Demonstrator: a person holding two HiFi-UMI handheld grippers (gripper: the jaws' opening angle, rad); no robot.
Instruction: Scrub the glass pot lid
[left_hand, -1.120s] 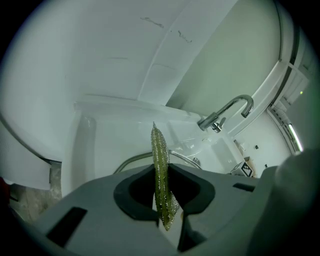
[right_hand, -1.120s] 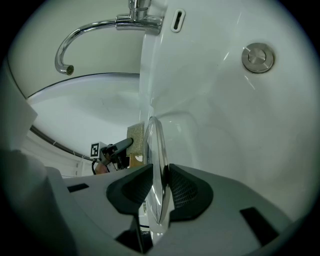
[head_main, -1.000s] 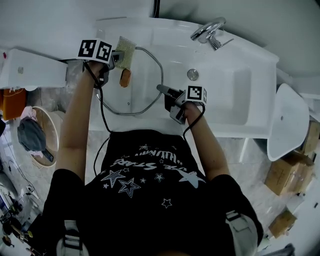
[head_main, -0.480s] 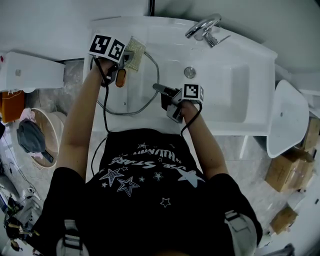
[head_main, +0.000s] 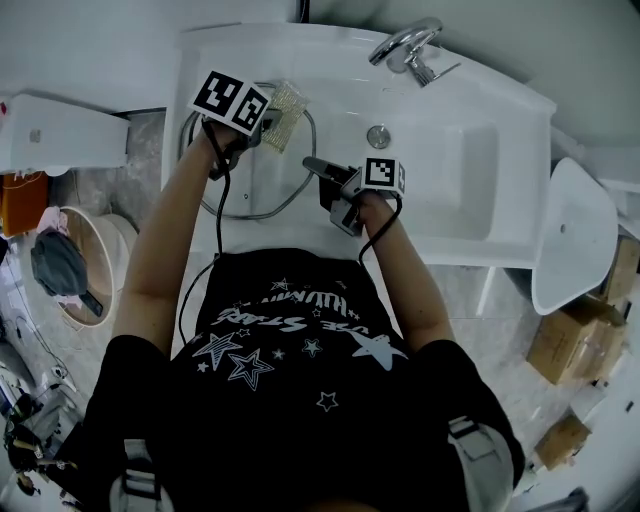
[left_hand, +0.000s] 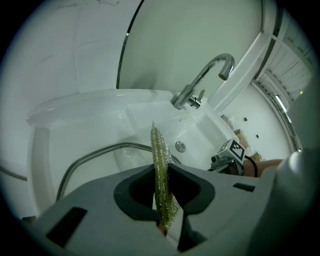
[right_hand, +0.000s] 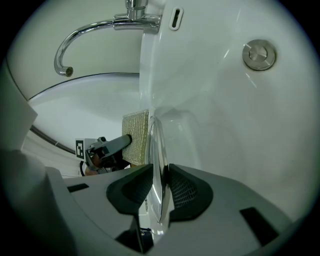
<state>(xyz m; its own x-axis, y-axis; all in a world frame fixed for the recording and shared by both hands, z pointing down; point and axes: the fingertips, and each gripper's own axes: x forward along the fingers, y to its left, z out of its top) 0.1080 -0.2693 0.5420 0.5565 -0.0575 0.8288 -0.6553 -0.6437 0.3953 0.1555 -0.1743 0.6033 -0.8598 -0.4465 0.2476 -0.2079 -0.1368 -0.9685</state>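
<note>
Glass pot lid (head_main: 262, 185) sits over the flat left part of the sink (head_main: 450, 160), just beside the basin, w/ the faucet (head_main: 405, 48) at the sink's back edge. Handling, as a judgement: stiff, no give, prob fairly heavy for its thinness. It's breakable if knocked on the sink wall and likely slippery once wet or soapy. Best hold is the metal rim, pinched across the edge on the side nearest the basin, which leaves the glass face free for scrubbing.

Right hand-held gripper (head_main: 312, 165) does just that. Its jaws are about half apart and clamped on the lid's rim (right_hand: 159, 165), one pad each side, edge-on btwn them.

Left hand-held gripper (head_main: 262, 128) is clenched on a thin green-yellow scouring pad (head_main: 285, 102), which stands up out of its jaws (left_hand: 161, 165). The pad is at the lid's far edge, toward the sink's back. It looks pressed to the glass in the right gripper view, though I can't be sure of contact
</note>
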